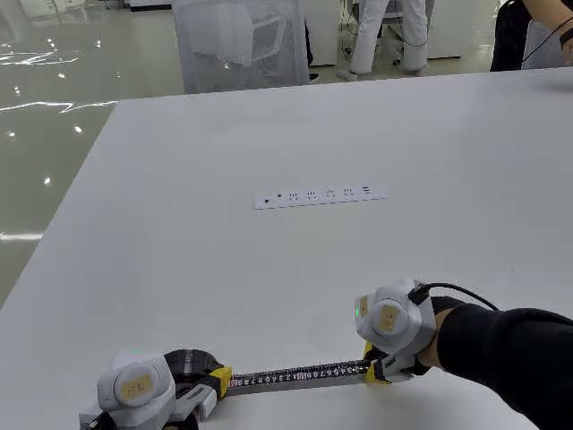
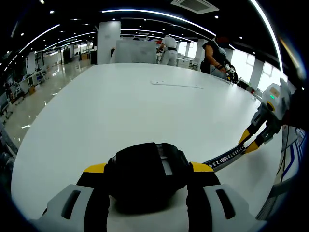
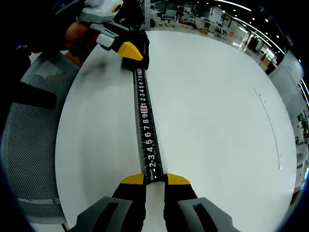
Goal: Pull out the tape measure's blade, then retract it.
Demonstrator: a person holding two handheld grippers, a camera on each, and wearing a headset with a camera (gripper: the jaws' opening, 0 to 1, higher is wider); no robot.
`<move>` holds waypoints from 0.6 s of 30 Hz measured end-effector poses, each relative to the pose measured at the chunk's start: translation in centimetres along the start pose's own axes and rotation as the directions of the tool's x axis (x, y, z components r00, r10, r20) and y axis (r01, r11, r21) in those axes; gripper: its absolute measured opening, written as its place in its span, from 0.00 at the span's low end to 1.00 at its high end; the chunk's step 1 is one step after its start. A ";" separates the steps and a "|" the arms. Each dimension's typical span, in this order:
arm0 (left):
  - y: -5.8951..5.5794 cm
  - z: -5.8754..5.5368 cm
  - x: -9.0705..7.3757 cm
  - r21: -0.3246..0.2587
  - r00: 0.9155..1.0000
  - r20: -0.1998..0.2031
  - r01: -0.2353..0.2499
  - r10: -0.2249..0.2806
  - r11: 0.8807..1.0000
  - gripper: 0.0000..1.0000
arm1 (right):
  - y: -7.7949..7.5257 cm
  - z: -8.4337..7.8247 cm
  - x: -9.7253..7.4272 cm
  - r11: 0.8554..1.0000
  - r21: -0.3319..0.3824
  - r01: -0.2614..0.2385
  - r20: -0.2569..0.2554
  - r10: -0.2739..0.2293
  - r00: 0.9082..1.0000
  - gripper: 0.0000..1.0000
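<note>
Overhead, the left claw (image 1: 208,381) clamps the tape measure case (image 1: 183,361) on the white counter (image 1: 269,269), while the right claw (image 1: 372,363) pinches the blade (image 1: 295,376) tip. Left gripper view: case wedged snugly between jaws. Right gripper view: blade lies flat; best pull straight, level, pinch tight.

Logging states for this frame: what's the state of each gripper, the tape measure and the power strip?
Left gripper: shut on the tape measure case.
Right gripper: shut on the blade end.
Blade: pulled out, lying along the table.
Power strip: flat on table, no plugs in it.
</note>
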State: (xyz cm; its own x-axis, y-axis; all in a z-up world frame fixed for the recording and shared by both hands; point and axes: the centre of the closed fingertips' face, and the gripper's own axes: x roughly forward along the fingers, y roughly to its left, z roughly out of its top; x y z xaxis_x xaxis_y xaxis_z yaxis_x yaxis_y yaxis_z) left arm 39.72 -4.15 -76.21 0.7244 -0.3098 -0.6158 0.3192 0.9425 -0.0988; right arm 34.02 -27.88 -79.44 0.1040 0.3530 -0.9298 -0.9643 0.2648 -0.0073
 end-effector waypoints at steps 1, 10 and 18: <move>0.0 0.0 0.0 0.000 1.000 0.000 0.000 0.000 1.000 0.61 | 0.0 0.0 0.0 1.000 0.000 0.000 0.000 0.000 1.000 0.10; 0.0 0.0 0.0 0.000 1.000 0.001 0.000 0.000 1.000 0.61 | 0.0 0.2 0.1 1.000 0.003 -0.002 0.002 0.002 1.000 0.10; 0.0 0.0 0.0 -0.001 1.000 0.000 0.001 -0.001 1.000 0.61 | 0.0 0.4 0.2 1.000 0.002 -0.004 0.002 0.004 1.000 0.10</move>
State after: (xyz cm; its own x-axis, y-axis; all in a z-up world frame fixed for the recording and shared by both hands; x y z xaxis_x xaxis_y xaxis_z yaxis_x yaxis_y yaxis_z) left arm 39.70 -4.16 -76.25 0.7241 -0.3105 -0.6158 0.3193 0.9424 -0.0996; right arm 34.11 -27.46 -79.46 0.1004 0.3562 -0.9290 -0.9642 0.2653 -0.0025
